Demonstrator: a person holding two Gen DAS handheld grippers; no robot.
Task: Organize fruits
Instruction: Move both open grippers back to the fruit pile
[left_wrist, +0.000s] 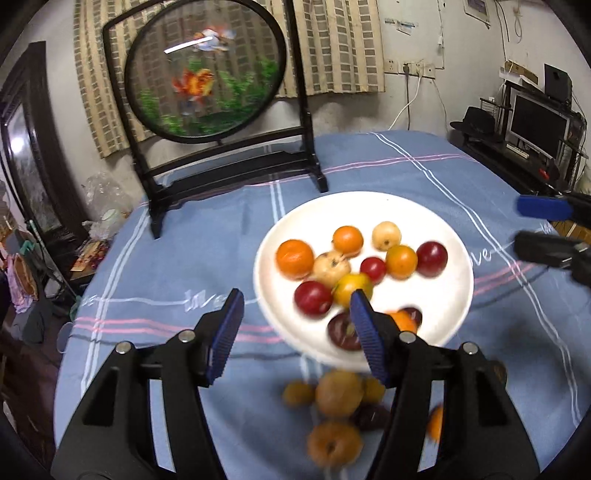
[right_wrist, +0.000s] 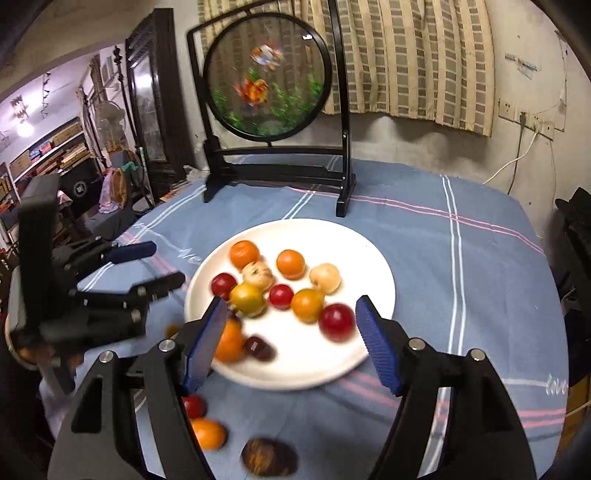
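The left gripper (left_wrist: 295, 332) hangs with its blue pads apart and nothing between them, over the near left rim of the white plate (left_wrist: 436, 221); the right gripper (right_wrist: 291, 339) likewise stands agape and empty over the plate's near edge. Oranges, red plums and pale yellow fruits (left_wrist: 386, 235) lie on the plate. More fruit (left_wrist: 338, 393) sits blurred on the blue checked tablecloth (left_wrist: 166, 258) just before it.

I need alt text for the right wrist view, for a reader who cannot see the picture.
A white plate of small orange, red and yellow fruits sits on a blue striped tablecloth, seen between the open, empty fingers of the right gripper. More fruits lie on the cloth nearer the camera. The left gripper is at left, and a round goldfish screen stands behind.
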